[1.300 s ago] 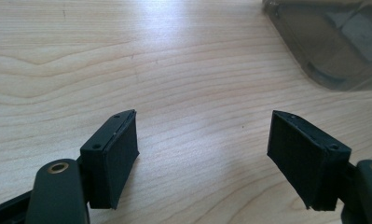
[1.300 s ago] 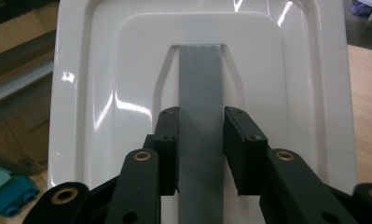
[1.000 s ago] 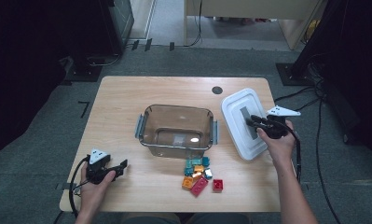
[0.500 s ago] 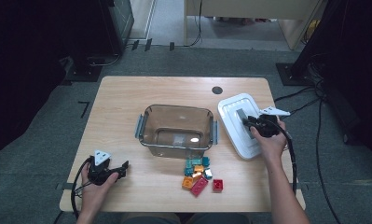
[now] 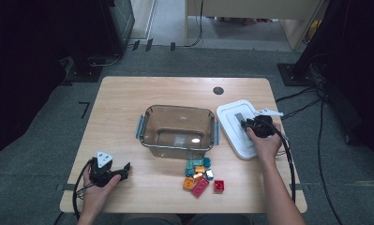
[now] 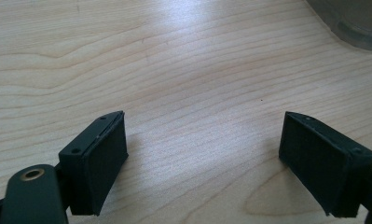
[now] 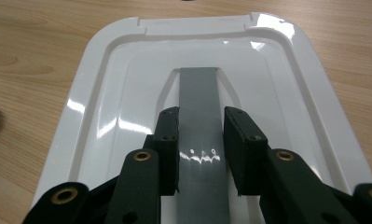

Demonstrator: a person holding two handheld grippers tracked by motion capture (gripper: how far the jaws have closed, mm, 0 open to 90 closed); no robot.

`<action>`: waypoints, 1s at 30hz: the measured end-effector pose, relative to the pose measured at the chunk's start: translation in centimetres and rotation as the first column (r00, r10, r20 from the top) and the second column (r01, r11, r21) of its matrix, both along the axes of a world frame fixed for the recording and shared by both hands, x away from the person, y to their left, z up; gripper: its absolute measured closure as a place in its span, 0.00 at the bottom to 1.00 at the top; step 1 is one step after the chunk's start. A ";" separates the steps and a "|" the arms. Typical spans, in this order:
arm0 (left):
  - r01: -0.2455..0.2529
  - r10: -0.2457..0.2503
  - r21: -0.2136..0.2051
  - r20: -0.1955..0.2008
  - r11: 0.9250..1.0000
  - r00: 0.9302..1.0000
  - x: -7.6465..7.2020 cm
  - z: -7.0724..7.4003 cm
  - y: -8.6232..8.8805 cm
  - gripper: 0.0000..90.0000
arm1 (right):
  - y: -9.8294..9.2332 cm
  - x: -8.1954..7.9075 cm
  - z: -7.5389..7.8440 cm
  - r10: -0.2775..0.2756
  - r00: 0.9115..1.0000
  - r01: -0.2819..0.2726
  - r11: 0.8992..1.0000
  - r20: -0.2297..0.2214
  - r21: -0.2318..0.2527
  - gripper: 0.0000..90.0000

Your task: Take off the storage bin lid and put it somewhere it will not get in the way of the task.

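Observation:
A white lid (image 5: 232, 136) lies to the right of the clear brown container (image 5: 175, 109). My right gripper (image 5: 244, 124) is shut on the lid's raised grey handle (image 7: 198, 88), one jaw on each side of it, in the right gripper view (image 7: 201, 128). The lid (image 7: 127, 79) rests on or just above the wood. Near the table's front left corner, my left gripper (image 5: 125, 169) lies low over bare wood. Its jaws have just been opening and stand wide apart (image 6: 202, 140) with nothing between them. Several coloured bricks (image 5: 199, 174) sit in front of the container.
A red brick (image 5: 219, 185) lies slightly apart at the right of the pile. A dark round grommet (image 5: 218, 90) is set in the table (image 5: 123, 98) at the back. The container's corner (image 6: 356, 28) shows far off in the left gripper view. Cables trail off the right edge.
My right hand has come down and slightly left with the lid, which now sits lower and flatter beside the container. My left hand has stayed put.

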State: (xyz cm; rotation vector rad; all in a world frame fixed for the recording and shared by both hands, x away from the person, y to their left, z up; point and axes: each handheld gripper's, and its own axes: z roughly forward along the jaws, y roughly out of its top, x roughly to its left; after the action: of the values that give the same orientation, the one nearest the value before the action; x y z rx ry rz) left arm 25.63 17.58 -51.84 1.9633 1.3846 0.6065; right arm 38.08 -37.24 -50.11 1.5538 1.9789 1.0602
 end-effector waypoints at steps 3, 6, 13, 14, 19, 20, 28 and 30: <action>0.001 -0.001 0.000 -0.001 1.000 1.000 0.0 0.0 0.0 0.16 | 0.2 0.1 -0.2 -0.001 1.000 0.001 1.000 -0.003 -0.013 0.76; 0.001 -0.001 0.000 -0.001 1.000 1.000 0.0 0.0 0.0 0.16 | 0.7 0.2 -0.7 0.004 1.000 -0.005 0.999 -0.010 -0.045 0.76; 0.001 -0.001 0.000 -0.001 1.000 1.000 0.0 0.0 0.0 0.16 | 1.1 0.1 -1.0 -0.010 1.000 0.010 0.999 0.000 -0.044 0.75; 0.001 -0.001 0.000 -0.001 1.000 1.000 0.0 0.0 0.0 0.16 | 1.2 0.0 -1.1 -0.020 1.000 0.020 0.999 -0.004 -0.035 0.75; 0.001 -0.001 0.000 -0.001 1.000 1.000 0.0 0.0 0.0 0.16 | 1.2 -0.3 -1.4 -0.039 0.999 0.039 0.999 0.017 -0.004 0.73; 0.001 -0.001 0.000 -0.001 1.000 1.000 0.0 0.0 0.0 0.16 | 1.1 -0.4 -1.5 -0.036 0.999 0.036 0.999 0.015 0.013 0.69; 0.005 -0.005 0.000 -0.002 1.000 1.000 0.0 0.0 0.0 0.16 | 1.5 -0.3 -1.3 -0.004 1.000 0.004 1.000 -0.001 0.022 0.36; 0.006 -0.006 0.000 -0.002 1.000 1.000 0.0 0.0 0.0 0.16 | 1.4 -0.5 -1.2 0.002 1.000 -0.002 0.999 0.007 0.037 0.25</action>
State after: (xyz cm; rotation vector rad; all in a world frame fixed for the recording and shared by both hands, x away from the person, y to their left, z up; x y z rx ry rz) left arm 25.65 17.56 -51.84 1.9676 1.3794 0.6019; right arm 37.60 -35.84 -51.35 1.5651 1.9672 1.1081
